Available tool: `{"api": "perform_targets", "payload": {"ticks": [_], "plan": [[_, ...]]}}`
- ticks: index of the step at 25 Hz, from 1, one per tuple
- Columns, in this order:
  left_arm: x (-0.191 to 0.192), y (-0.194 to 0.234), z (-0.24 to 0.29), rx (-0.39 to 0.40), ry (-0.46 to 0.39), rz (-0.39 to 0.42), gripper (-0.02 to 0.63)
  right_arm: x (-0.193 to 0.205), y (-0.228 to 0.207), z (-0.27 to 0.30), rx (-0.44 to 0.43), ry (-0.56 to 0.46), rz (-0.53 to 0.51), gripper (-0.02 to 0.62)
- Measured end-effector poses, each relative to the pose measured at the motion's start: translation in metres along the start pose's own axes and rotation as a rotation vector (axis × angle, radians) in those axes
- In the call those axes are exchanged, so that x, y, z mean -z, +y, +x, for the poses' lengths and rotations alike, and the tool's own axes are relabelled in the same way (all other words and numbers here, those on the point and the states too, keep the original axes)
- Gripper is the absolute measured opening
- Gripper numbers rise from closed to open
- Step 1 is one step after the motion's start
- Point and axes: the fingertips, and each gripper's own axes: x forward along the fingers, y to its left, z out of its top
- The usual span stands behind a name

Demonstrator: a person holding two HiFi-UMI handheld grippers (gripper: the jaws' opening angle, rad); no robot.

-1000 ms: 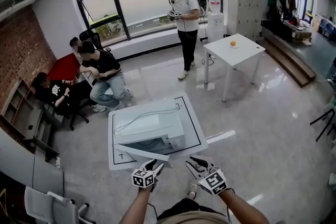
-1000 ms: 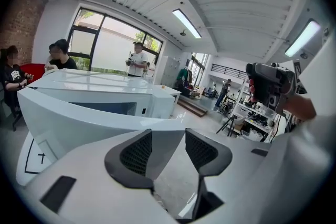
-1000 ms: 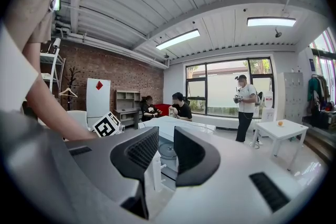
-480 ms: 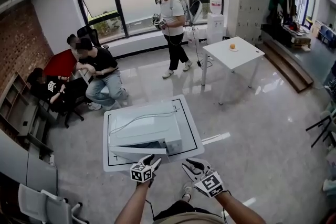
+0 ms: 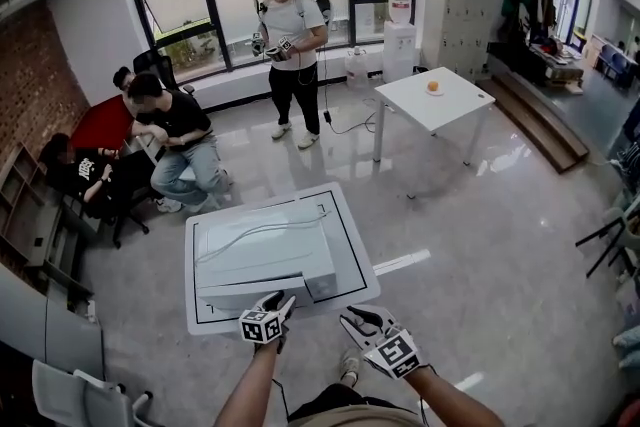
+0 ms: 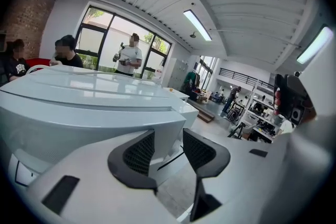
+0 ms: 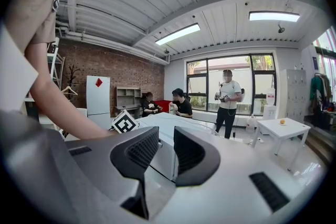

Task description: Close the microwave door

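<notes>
Plainly, one white microwave sits on the near desk, its door lying flush along the near face. Two grippers are held before it. The left gripper is up against the door; its jaws stand apart, having just closed a little, and grip nothing, though whether the tips touch the door I cannot tell. The right gripper hangs just to the right, off the desk's near edge, with its jaws apart by a narrow gap and empty. The head view counts four people: one standing person far off by the windows and three seated people at the far left. It also shows a second desk at the far right carrying one orange ball. Only the right gripper view shows the left gripper's marker cube from the side, along with a white cabinet against the brick wall. Only the left gripper view shows the railed upper level at the far right.
</notes>
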Motion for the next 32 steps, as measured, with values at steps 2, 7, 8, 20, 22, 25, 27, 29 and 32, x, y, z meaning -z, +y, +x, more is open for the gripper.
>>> {"api": "perform_targets", "payload": {"ticks": [2, 7, 8, 20, 22, 25, 27, 29, 32], "plan": [[0.002, 0.003, 0.001, -0.006, 0.002, 0.008, 0.153, 0.002, -0.005, 0.002, 0.004, 0.003, 0.004, 0.094], [-0.001, 0.008, 0.004, -0.068, 0.022, 0.088, 0.114, -0.001, -0.017, 0.008, 0.006, 0.006, 0.01, 0.094], [-0.003, 0.009, 0.006, -0.075, 0.018, 0.085, 0.114, -0.001, -0.019, 0.009, 0.004, 0.007, 0.01, 0.094], [-0.026, 0.001, -0.01, -0.072, -0.056, 0.062, 0.158, 0.0, -0.013, 0.007, -0.006, 0.007, 0.009, 0.094], [-0.032, -0.005, -0.025, -0.069, -0.087, 0.07, 0.158, 0.002, -0.009, 0.004, -0.003, 0.006, 0.007, 0.094], [-0.038, -0.015, -0.051, -0.071, -0.126, 0.079, 0.158, 0.003, 0.0, -0.003, -0.003, 0.005, 0.005, 0.094], [-0.038, -0.023, -0.07, -0.076, -0.145, 0.084, 0.158, 0.004, 0.007, -0.011, -0.004, 0.005, 0.005, 0.094], [-0.036, -0.032, -0.089, -0.079, -0.164, 0.091, 0.158, 0.007, 0.013, -0.02, -0.001, 0.004, 0.003, 0.094], [-0.034, -0.041, -0.115, -0.086, -0.187, 0.112, 0.158, 0.012, 0.022, -0.029, 0.006, -0.002, 0.005, 0.094]]}}
